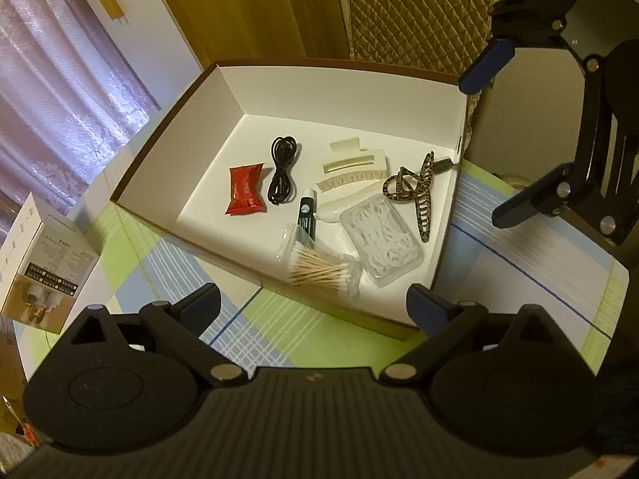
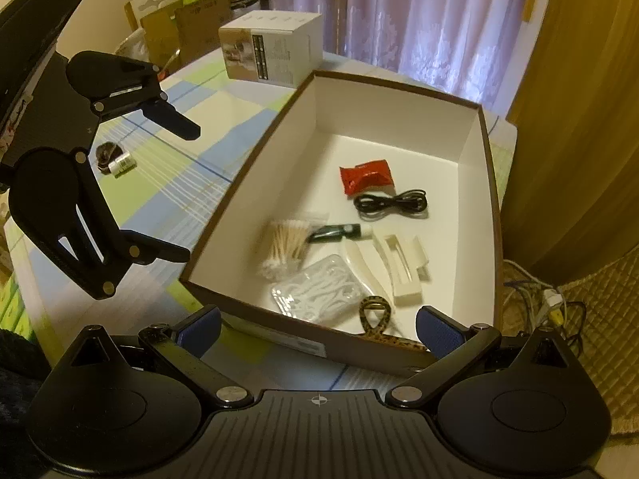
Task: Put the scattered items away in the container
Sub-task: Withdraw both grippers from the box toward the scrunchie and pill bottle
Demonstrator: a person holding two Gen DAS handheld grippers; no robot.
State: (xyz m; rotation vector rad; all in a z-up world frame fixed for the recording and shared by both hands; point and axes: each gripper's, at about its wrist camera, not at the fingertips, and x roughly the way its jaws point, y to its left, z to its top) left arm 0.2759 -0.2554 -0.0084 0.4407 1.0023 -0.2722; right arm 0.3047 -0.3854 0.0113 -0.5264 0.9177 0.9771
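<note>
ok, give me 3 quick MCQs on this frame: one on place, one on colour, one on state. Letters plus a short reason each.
1. Where is the cable?
A. on the tablecloth
B. inside the box
C. in the left gripper

2. What colour is the packet beside the cable?
A. red
B. blue
C. yellow

3. How does the right gripper stand?
A. shut on a hair clip
B. shut on nothing
C. open, holding nothing

Key: 1 B, it lies coiled on the box floor. 2 A, its wrapper is red in both views. 3 C, its fingers are wide apart with only the box rim seen between them.
</note>
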